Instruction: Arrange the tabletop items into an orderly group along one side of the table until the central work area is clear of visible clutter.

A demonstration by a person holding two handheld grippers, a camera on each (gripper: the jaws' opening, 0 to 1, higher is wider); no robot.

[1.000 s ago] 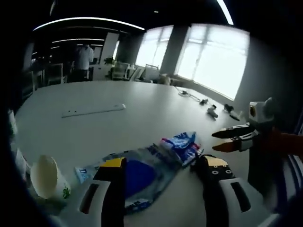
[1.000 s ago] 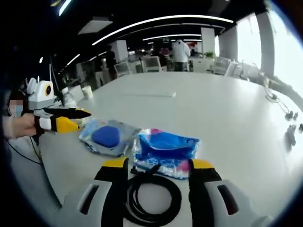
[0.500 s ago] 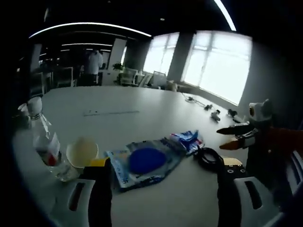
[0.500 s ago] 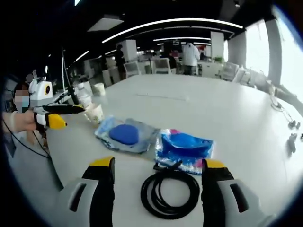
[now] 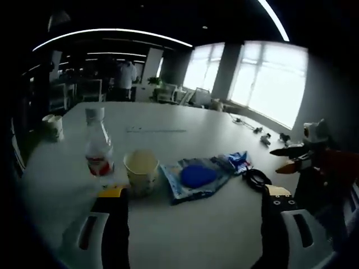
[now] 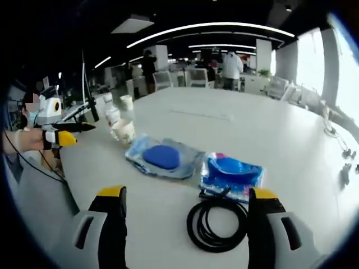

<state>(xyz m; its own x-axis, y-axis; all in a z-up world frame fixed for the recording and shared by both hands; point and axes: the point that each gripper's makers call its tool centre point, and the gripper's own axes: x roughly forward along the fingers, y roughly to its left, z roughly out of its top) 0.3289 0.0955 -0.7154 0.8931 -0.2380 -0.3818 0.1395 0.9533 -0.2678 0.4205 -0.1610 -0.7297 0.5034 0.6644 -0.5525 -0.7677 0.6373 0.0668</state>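
On the white table (image 5: 185,235) a row of items lies ahead of my left gripper (image 5: 194,191), which is open and holds nothing. The row holds a water bottle (image 5: 99,147), a paper cup (image 5: 141,170), a clear bag with a blue pad (image 5: 195,176), a blue packet (image 5: 238,161) and a black cable coil (image 5: 257,178). My right gripper (image 5: 291,159) hovers at the right. In the right gripper view my right gripper (image 6: 187,194) is open, with the cable coil (image 6: 217,224) low between its jaws. Beyond lie the blue packet (image 6: 233,172) and clear bag (image 6: 162,158).
A second cup (image 5: 53,126) stands near the far left edge. A thin white strip (image 5: 156,130) lies mid-table. Loose cables and plugs (image 6: 343,168) lie toward the window side. The left gripper (image 6: 67,133) and a hand show at the table's left edge. People stand among distant desks.
Both cameras have drawn back from the items, bringing the bottle and cups into view. Both grippers' jaws stand wider apart than a second ago. The items have not moved.
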